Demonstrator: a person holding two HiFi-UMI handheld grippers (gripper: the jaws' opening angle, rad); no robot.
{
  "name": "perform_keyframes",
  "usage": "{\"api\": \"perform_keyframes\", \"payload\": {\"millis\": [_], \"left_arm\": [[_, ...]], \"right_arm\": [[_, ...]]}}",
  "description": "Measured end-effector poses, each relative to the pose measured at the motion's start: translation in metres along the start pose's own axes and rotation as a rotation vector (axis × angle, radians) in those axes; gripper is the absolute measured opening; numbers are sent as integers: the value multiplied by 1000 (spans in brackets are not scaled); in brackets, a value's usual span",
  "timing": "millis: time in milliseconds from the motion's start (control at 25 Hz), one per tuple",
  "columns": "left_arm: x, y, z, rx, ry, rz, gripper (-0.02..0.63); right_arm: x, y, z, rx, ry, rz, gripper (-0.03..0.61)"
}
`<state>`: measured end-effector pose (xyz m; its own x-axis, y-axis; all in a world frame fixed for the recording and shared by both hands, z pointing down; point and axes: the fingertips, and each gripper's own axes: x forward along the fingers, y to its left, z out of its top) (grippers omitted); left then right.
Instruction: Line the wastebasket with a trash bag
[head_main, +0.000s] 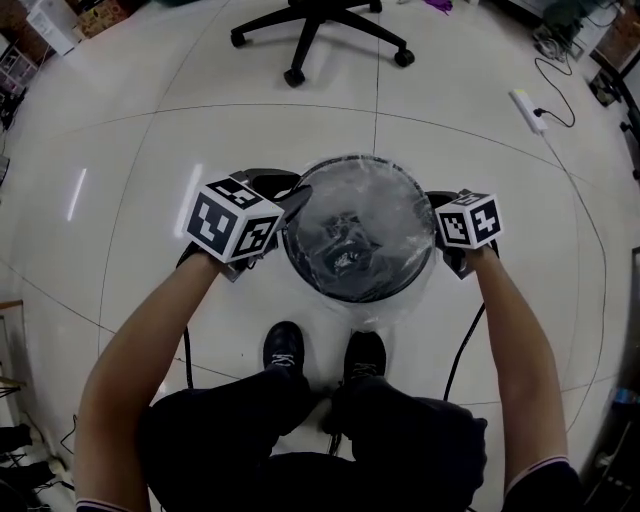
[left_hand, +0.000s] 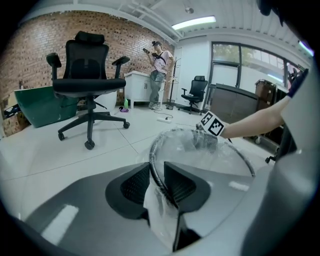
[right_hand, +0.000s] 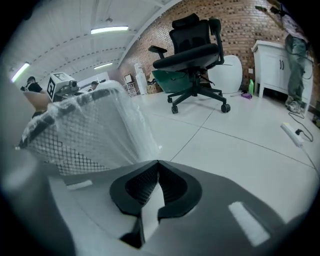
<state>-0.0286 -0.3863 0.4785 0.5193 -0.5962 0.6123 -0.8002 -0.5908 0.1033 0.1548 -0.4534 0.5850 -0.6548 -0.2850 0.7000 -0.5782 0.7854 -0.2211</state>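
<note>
A round black mesh wastebasket (head_main: 290, 252) stands on the floor between my feet, with a clear trash bag (head_main: 372, 212) spread over its mouth. My left gripper (head_main: 297, 200) is at the left rim. In the left gripper view its jaws (left_hand: 156, 164) straddle the rim wire (left_hand: 152, 156) and are shut on it, with bag film (left_hand: 165, 215) caught between them. My right gripper (head_main: 438, 205) is low beside the basket's right wall. There its jaws (right_hand: 158, 162) are shut on a thin strip of the bag (right_hand: 136, 131), which drapes down over the mesh (right_hand: 65, 147).
A black office chair (head_main: 320, 25) stands on wheels beyond the basket. A white power strip (head_main: 527, 110) with its cable lies at the far right. My shoes (head_main: 283, 345) are close to the basket's near side. A person (left_hand: 159, 75) stands far off by a white cabinet.
</note>
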Motion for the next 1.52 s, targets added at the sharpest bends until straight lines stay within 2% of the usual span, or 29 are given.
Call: {"api": "perform_keyframes", "payload": {"millis": [160,280,560,680,840,920,960,1040,1080,1200,1360,1520], "left_arm": [[-2,-1,-1,5,1,-2,104],[-7,-5,1,24,0,-16,110],[-26,-14,9,54,-7,-31,167],[-38,-12,17,57,-28,-8,169],[-56,-17,49,53,-122,22,166],[-66,-29,64,82,-164,19,155],[-71,-36,71,109,-181,16,136],[-82,-50,85,169,-219,13,40],[-87,-56,92,192,-239,12,12],[-100,-70,111,230,-286,9,11],[-118,-84,134,227,-344,24,11],[-140,-104,153,208,-412,30,11]], "right_arm": [[-2,1,-2,6,-20,2,10],[-17,0,4,19,-55,8,84],[-71,-2,22,100,-168,15,126],[-93,7,35,80,-206,-7,126],[-128,37,69,-1,-291,-35,79],[-145,58,87,-43,-331,-41,44],[-154,68,96,-62,-349,-44,36],[-173,89,114,-102,-389,-52,6],[-183,99,123,-124,-408,-57,3],[-207,128,149,-181,-456,-84,2],[-228,155,169,-254,-477,-150,2],[-247,179,177,-217,-534,-174,1]]}}
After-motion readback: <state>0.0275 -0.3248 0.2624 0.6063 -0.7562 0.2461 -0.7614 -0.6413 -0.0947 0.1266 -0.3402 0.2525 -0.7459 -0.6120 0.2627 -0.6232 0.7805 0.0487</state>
